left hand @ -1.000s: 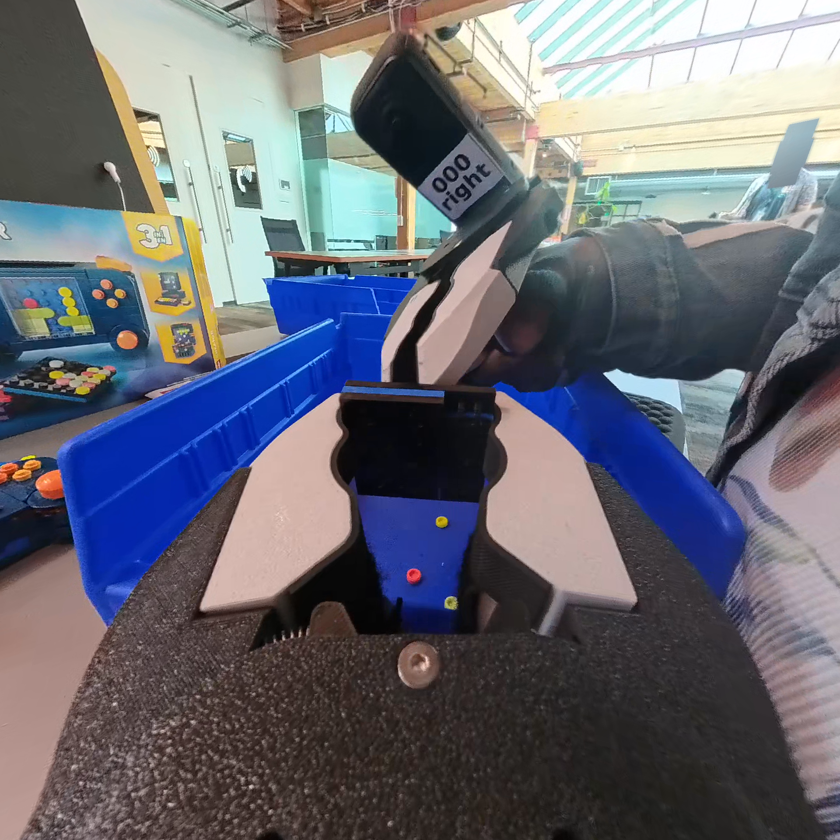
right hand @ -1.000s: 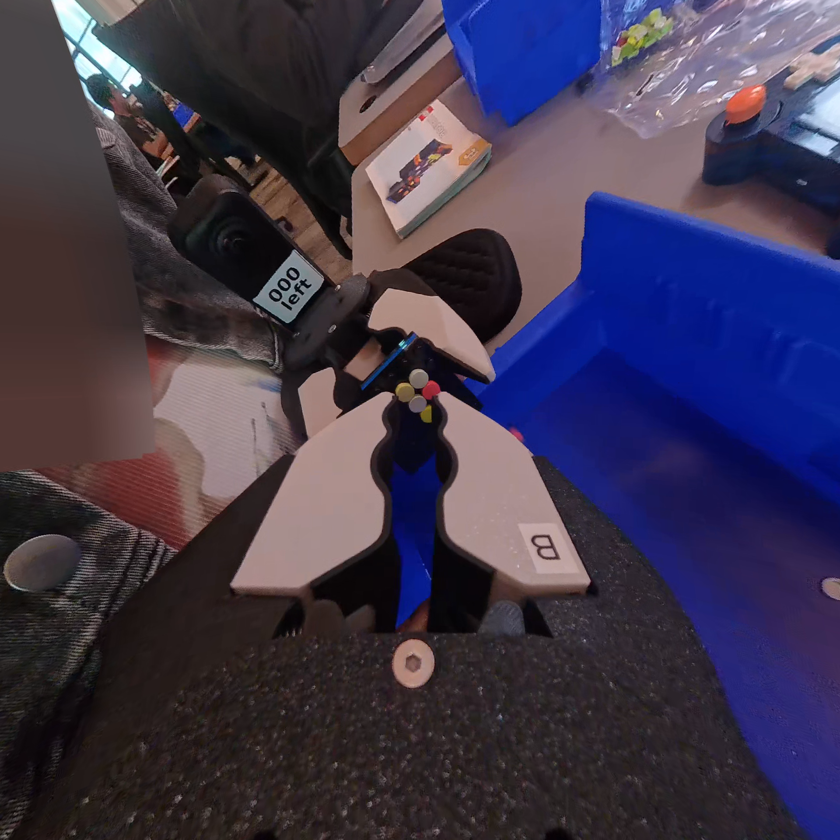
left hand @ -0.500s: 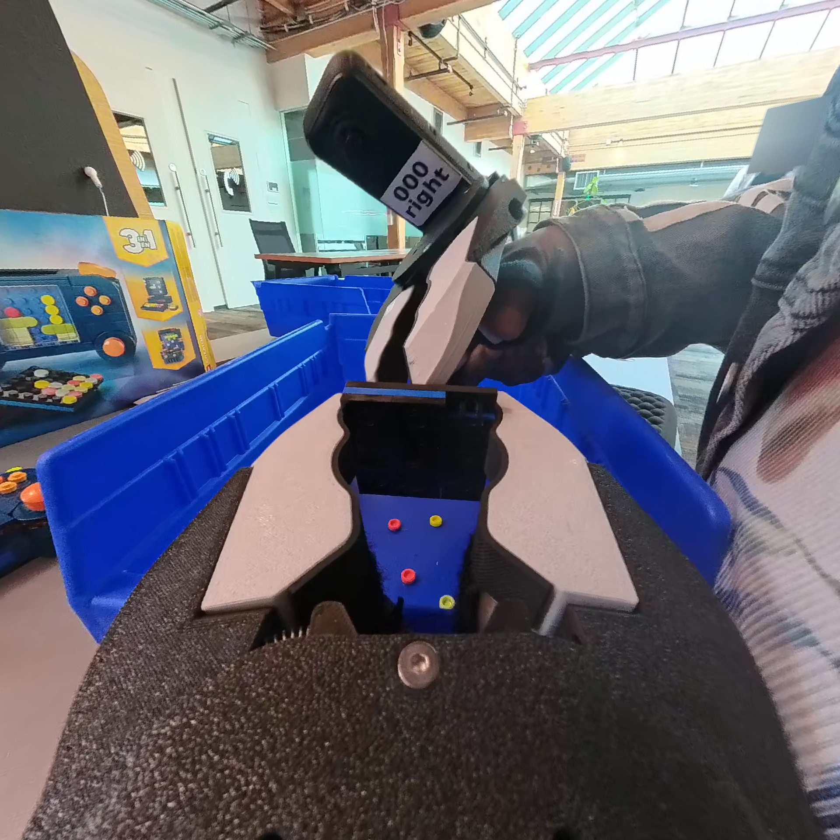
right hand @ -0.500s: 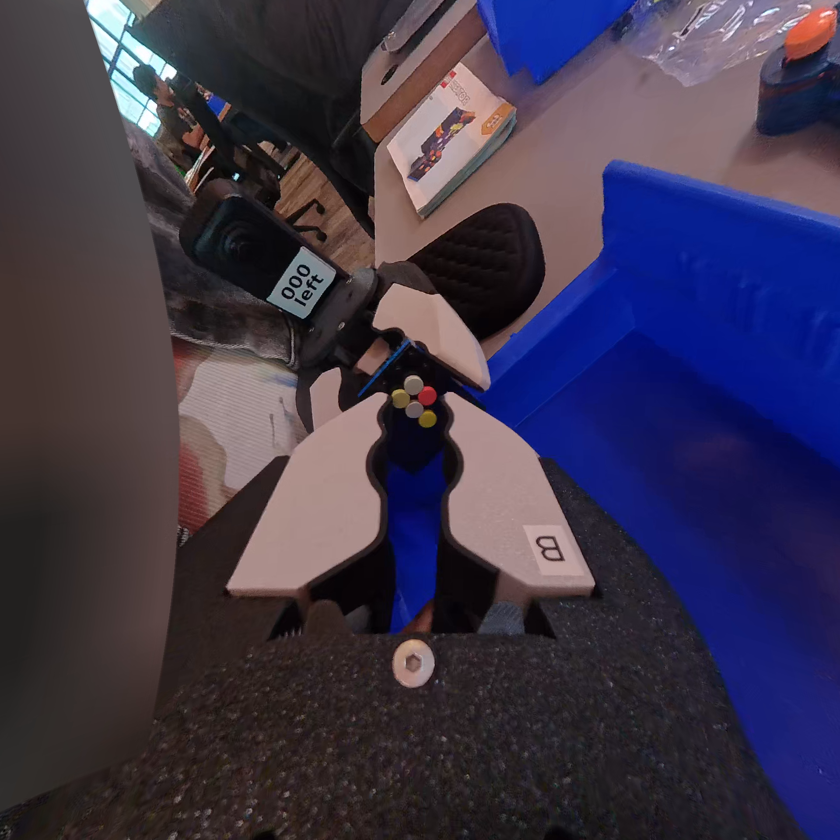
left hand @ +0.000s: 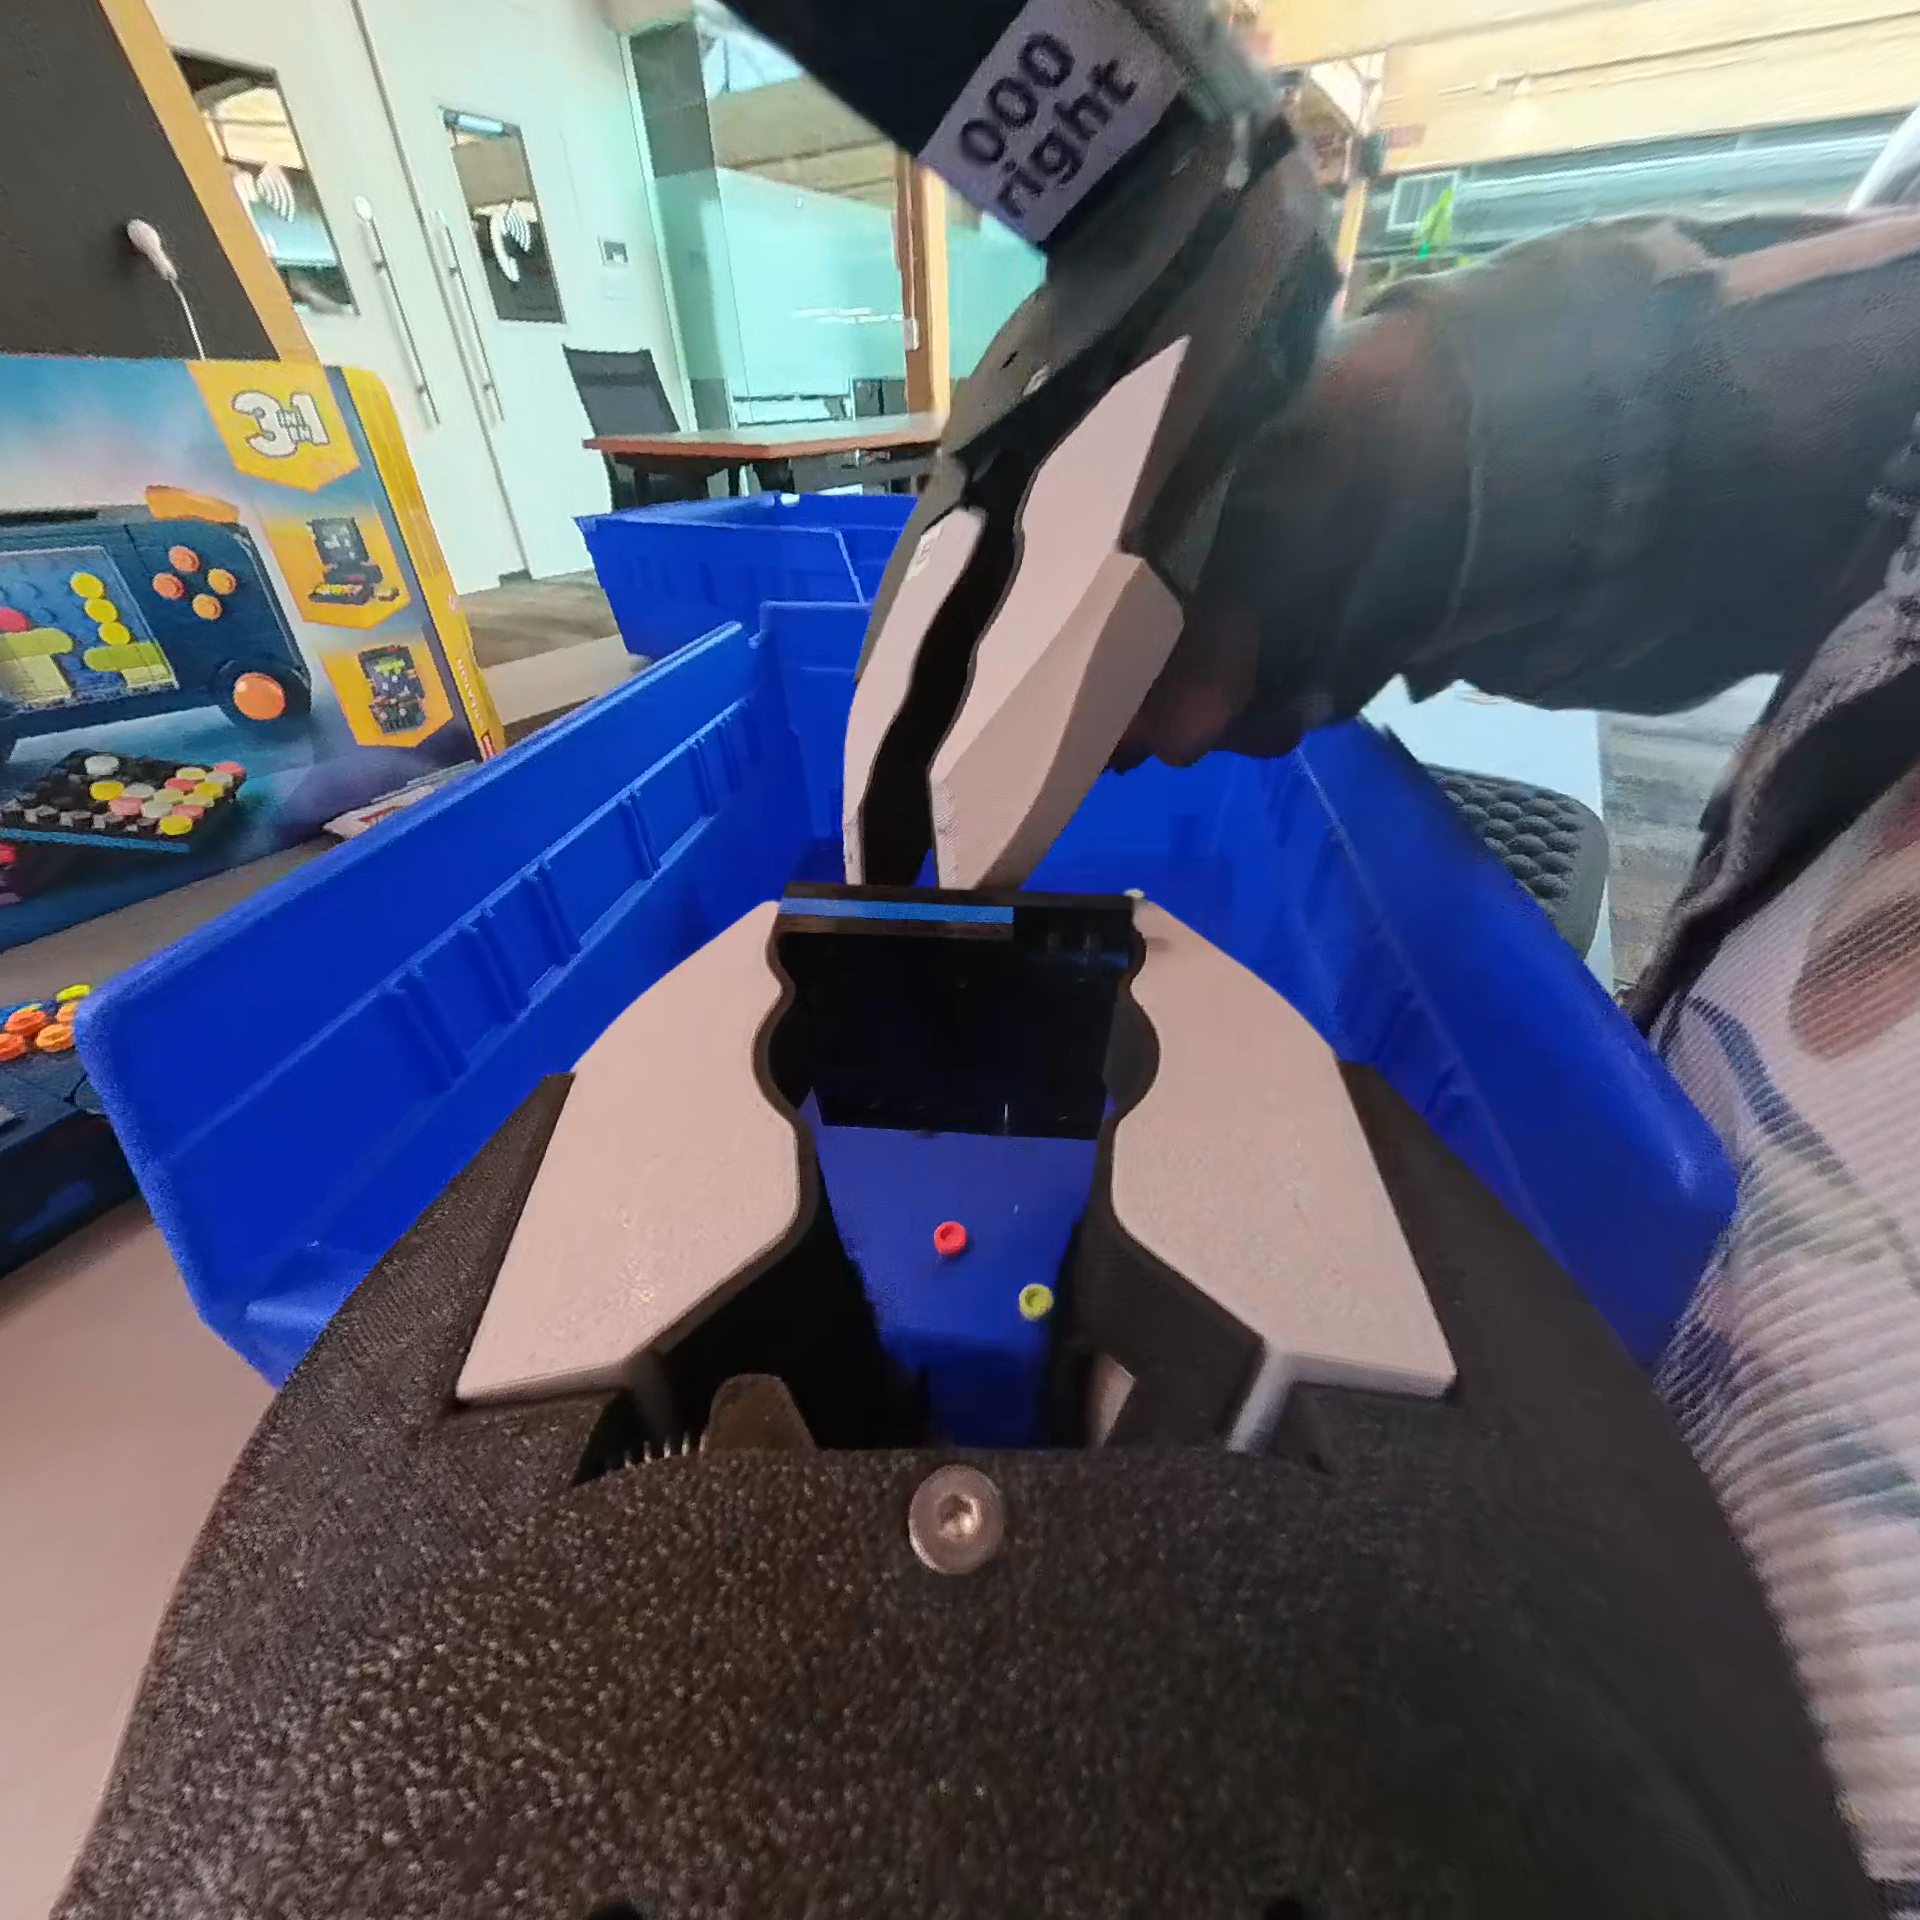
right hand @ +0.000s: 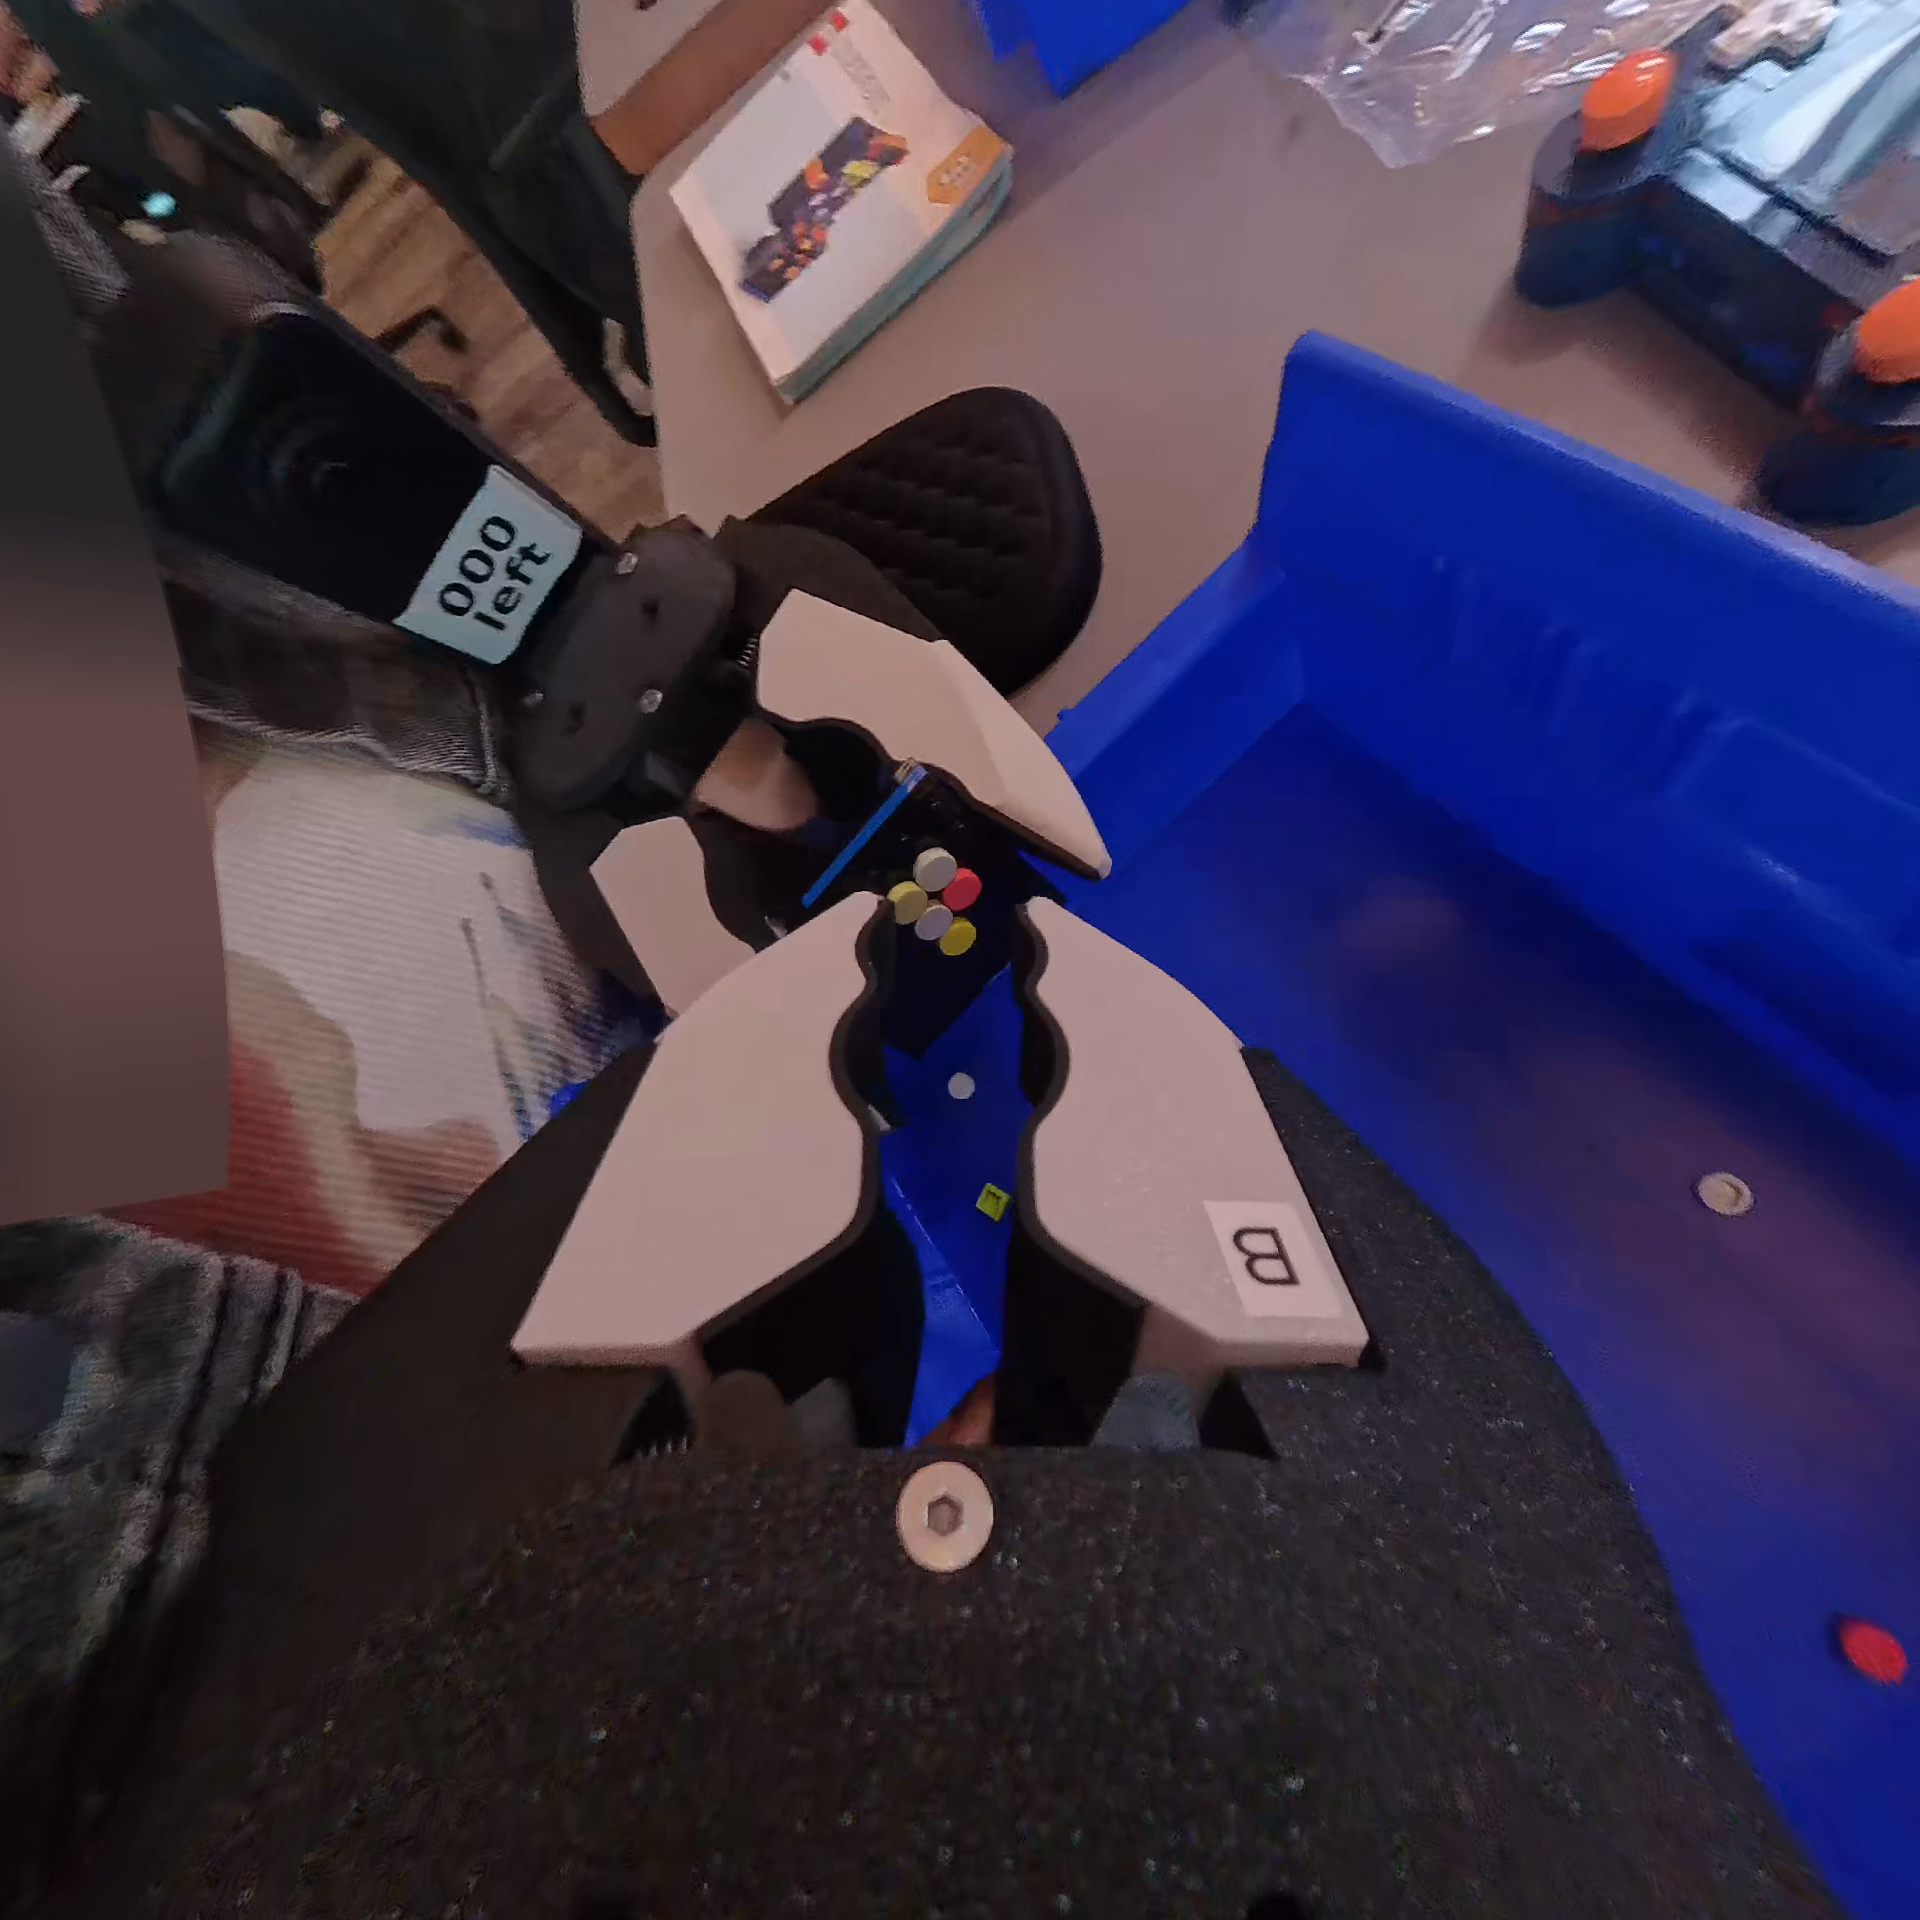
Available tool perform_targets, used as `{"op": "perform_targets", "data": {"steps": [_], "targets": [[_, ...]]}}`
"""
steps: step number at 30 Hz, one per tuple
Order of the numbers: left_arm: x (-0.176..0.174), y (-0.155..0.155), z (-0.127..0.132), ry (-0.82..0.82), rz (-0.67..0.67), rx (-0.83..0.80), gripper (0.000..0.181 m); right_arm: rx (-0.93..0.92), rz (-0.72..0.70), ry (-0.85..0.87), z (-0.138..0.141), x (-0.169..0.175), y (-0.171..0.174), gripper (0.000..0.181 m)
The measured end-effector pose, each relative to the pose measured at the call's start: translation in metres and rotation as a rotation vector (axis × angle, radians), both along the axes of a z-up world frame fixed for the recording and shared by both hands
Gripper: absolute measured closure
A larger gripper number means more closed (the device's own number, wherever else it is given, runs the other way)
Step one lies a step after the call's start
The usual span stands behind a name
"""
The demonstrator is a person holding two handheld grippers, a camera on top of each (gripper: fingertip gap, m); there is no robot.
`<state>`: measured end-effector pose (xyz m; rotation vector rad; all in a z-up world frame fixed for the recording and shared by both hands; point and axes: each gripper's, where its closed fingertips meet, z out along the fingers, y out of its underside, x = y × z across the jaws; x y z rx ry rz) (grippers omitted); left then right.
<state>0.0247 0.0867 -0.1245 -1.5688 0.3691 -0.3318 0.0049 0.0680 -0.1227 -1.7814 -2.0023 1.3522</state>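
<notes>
Two grippers are seen over a blue bin (left hand: 436,1029). A black brick plate (left hand: 951,1029) is gripped on both sides by the left gripper (left hand: 951,961) and held upright. Its front, with five small round studs (right hand: 933,900), is shown only in the right wrist view. The right gripper (right hand: 951,914) is held with a narrow gap, its tips just beside the studs; whether anything is pinched cannot be told. A red stud (left hand: 948,1236) and a yellow stud (left hand: 1035,1299) are seen on the bin floor. A toy box (left hand: 208,613) is cut off at the left edge
</notes>
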Motion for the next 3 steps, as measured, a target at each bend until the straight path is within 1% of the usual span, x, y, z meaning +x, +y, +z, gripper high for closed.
{"op": "perform_targets", "data": {"steps": [1,2,3], "targets": [[-0.002,0.000,-0.004,0.001,0.006,-0.031,0.127,0.025,-0.022,-0.005,-0.002,-0.001,0.001,0.161],[-0.003,0.001,-0.013,0.002,0.014,-0.089,0.127,0.072,-0.040,-0.028,-0.008,-0.001,0.003,0.163],[-0.005,0.001,-0.015,-0.006,0.028,-0.117,0.127,0.122,-0.060,-0.046,-0.013,-0.002,0.007,0.165]]}}
